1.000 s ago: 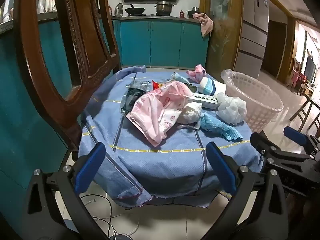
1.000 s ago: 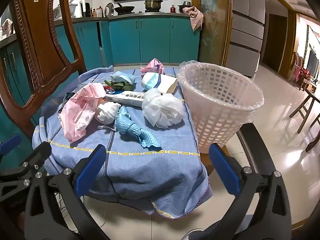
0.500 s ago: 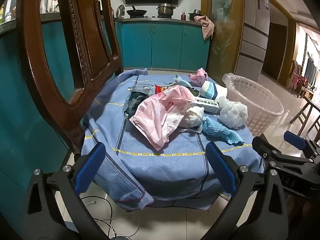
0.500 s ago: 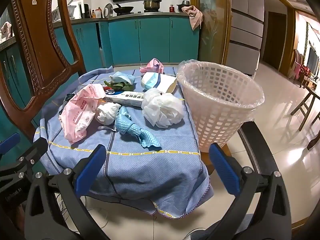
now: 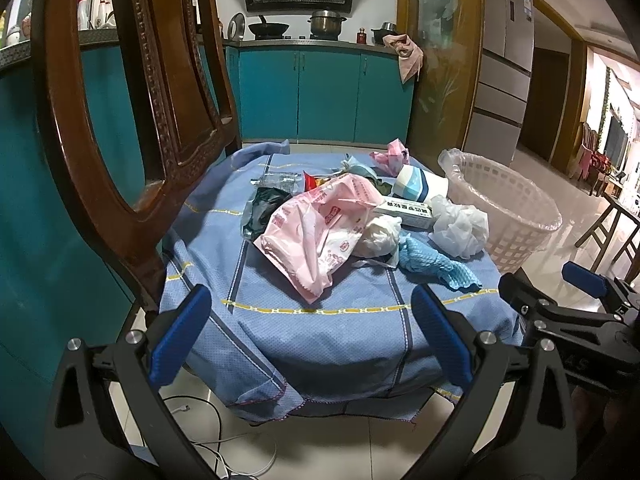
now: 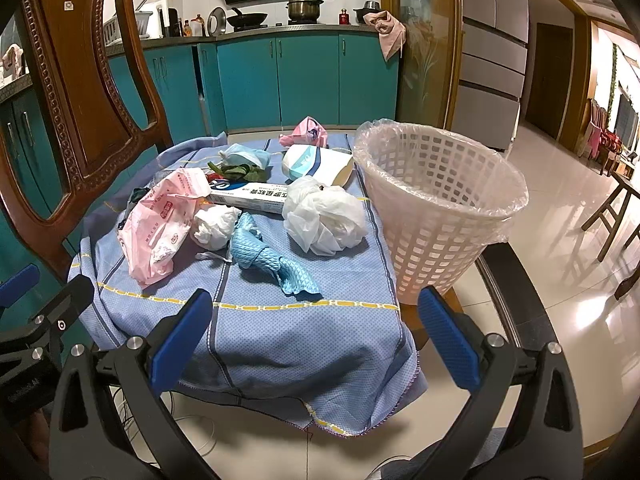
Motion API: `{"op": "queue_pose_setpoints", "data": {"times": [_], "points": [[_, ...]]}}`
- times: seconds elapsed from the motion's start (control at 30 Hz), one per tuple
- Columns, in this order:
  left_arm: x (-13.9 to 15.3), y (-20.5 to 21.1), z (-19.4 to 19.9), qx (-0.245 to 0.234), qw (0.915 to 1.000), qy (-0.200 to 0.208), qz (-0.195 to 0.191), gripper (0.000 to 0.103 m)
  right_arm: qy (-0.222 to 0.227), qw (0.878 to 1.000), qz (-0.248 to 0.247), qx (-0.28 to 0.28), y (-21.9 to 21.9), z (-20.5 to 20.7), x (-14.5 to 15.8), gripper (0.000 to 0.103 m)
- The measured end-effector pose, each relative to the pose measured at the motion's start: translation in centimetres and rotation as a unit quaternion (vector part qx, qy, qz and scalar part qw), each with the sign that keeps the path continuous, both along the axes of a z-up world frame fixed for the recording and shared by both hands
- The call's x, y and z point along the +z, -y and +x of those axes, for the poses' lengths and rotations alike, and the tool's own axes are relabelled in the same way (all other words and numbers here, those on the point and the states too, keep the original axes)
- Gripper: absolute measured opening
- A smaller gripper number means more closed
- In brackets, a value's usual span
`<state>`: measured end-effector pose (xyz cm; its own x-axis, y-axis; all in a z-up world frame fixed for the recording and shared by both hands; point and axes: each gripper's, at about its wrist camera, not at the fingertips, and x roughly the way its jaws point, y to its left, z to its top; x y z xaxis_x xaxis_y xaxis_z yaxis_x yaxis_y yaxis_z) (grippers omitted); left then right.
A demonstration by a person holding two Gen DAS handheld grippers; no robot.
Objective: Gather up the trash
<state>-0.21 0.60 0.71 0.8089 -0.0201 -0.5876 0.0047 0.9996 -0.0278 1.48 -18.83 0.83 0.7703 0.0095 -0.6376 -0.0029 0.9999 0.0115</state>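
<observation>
Black angular frames on both grippers: left gripper, right gripper. Blue textured pads on the inner finger faces, silver round screws at the joints, long slots cut through each arm. Faint pale lettering on the black body at frame edge, too blurred to read.

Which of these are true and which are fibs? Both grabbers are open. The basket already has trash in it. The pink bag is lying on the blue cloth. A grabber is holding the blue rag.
1. Both grabbers are open: true. The left gripper and right gripper hold nothing.
2. The basket has trash in it: false. No trash shows inside, only its liner.
3. The pink bag lies on the blue cloth: true.
4. A grabber holds the blue rag: false. It lies on the cloth, untouched.
</observation>
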Motion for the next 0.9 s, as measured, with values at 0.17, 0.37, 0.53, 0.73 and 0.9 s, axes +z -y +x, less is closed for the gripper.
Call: {"op": "queue_pose_setpoints", "data": {"times": [0.17,0.37,0.53,0.73,0.9], "points": [[-0.01,0.05,-0.03,-0.001,1.0,-0.001,-0.001,0.1,0.0,1.0,0.0,0.0,-0.01,0.01,-0.01,0.1],[-0.02,-0.09,-0.05,-0.001,1.0,-0.002,-0.005,0.1,0.0,1.0,0.001,0.001,0.04,0.02,-0.01,0.1],[-0.09,-0.24,0.02,0.001,0.9999,-0.004,-0.013,0.1,0.001,1.0,0.001,0.0,0.06,0.0,0.0,0.1],[-0.14,-0.26,-0.05,-0.001,0.9999,-0.005,-0.014,0.1,0.0,1.0,0.001,0.0,0.11,-0.01,0.02,0.1],[-0.16,-0.32,-0.08,-0.001,0.9998,-0.005,-0.017,0.1,0.0,1.0,0.002,0.001,0.16,-0.02,0.04,0.1]]}}
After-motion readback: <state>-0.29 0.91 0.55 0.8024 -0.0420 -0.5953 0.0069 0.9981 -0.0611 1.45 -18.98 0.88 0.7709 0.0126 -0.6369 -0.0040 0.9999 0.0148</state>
